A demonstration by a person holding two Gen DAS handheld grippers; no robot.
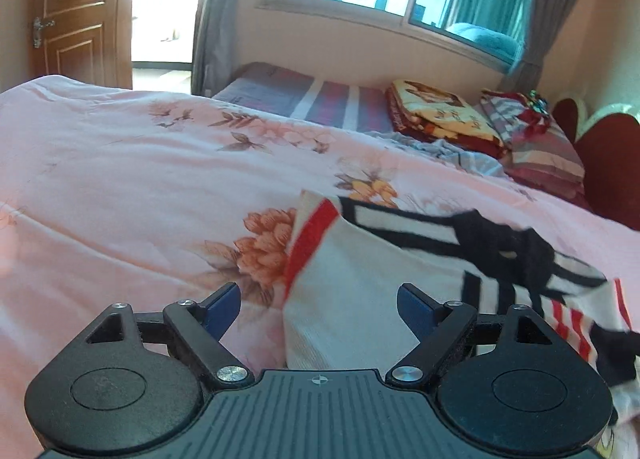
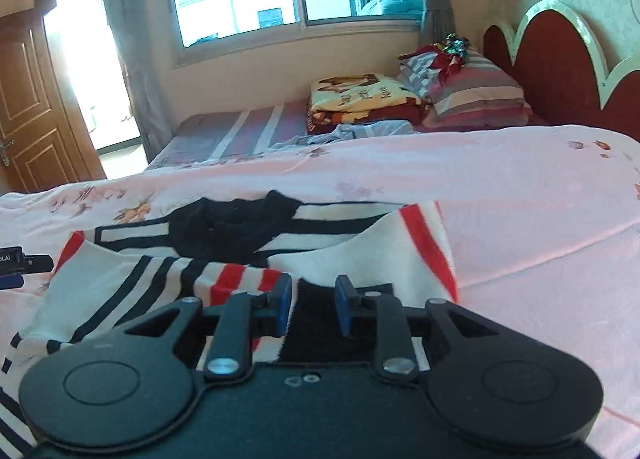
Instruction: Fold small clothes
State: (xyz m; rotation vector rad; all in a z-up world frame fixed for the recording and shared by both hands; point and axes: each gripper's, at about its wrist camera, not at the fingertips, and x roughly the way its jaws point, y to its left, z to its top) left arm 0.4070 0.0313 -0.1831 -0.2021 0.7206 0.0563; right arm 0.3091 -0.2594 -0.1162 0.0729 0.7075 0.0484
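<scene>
A small white garment (image 1: 360,279) with black and red stripes and a black collar lies on the pink floral bedspread (image 1: 120,179). My left gripper (image 1: 318,305) is open and hovers low over the garment's left edge, near a red-banded sleeve. In the right wrist view the same garment (image 2: 360,251) lies partly folded, its black collar (image 2: 236,227) at the far side. My right gripper (image 2: 312,305) is open with a narrow gap, its blue pads (image 2: 285,301) over the striped hem, holding nothing.
The bedspread (image 2: 520,199) stretches wide to the right. A folded blanket (image 2: 360,97) and striped pillows (image 2: 472,95) lie by the red headboard (image 2: 560,59). The left gripper's tip (image 2: 24,263) shows at the left edge. A window and a door stand behind.
</scene>
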